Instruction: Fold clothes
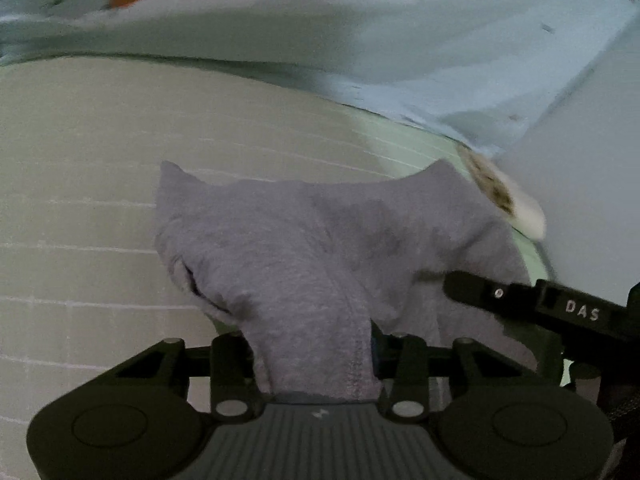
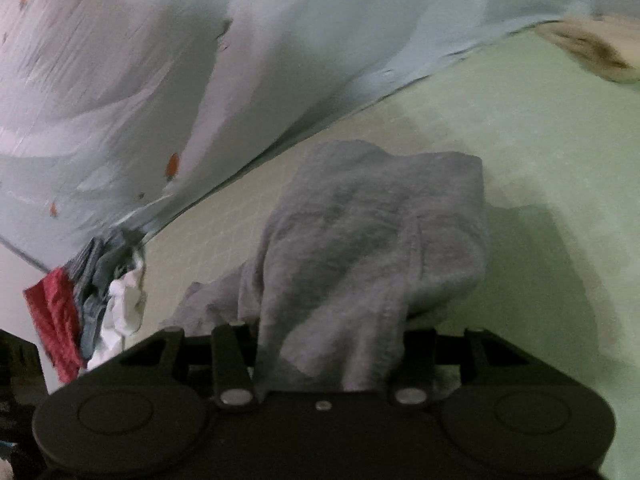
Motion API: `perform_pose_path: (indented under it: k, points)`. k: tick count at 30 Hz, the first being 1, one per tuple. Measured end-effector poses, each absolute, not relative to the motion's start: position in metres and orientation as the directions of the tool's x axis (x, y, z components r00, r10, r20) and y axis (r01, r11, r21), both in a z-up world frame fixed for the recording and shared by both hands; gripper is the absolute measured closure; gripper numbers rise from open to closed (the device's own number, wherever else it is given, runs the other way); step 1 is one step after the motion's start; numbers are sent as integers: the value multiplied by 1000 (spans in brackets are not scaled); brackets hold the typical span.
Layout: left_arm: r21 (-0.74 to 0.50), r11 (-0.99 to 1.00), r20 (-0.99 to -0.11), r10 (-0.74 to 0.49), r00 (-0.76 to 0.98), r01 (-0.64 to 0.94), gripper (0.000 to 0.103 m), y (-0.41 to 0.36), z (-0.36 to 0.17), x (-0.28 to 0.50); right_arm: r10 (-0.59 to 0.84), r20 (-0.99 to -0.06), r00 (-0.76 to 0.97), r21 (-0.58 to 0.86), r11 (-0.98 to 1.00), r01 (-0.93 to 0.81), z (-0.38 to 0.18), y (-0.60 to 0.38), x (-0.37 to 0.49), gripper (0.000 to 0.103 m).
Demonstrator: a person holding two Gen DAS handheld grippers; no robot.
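A grey knit garment (image 1: 312, 240) hangs bunched over the pale green gridded mat (image 1: 80, 200). My left gripper (image 1: 316, 360) is shut on one edge of it; the cloth covers the fingertips. My right gripper (image 2: 332, 356) is shut on another part of the same grey garment (image 2: 372, 240), which drapes forward over the mat (image 2: 540, 140). The right gripper's black finger (image 1: 520, 300) shows at the right of the left wrist view, against the cloth.
A light blue sheet with small orange prints (image 1: 360, 32) lies rumpled along the mat's far side (image 2: 140, 80). A pile of red, blue and white clothes (image 2: 80, 308) sits at the left. A cream patterned cloth (image 2: 592, 48) lies at the far right.
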State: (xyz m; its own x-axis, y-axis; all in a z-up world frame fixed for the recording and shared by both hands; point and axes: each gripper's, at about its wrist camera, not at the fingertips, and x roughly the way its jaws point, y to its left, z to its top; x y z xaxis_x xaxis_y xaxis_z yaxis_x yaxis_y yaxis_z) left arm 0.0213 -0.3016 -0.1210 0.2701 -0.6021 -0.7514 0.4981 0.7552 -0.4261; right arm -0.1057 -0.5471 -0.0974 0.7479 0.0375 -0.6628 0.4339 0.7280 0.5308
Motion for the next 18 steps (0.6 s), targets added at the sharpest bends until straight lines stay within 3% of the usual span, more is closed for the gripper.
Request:
perform_pose_path:
  k: [7,18]
  points:
    - [-415,675,-721,-653,231,610,61,-369,-107,-32,-88,-640,763,548,644,533,-86,-591,-187,54]
    - [-328,700,-745,-605,282,634,66,-549,-101,-97,-67,-571,818,622,614,485,-99,-759,-273,54]
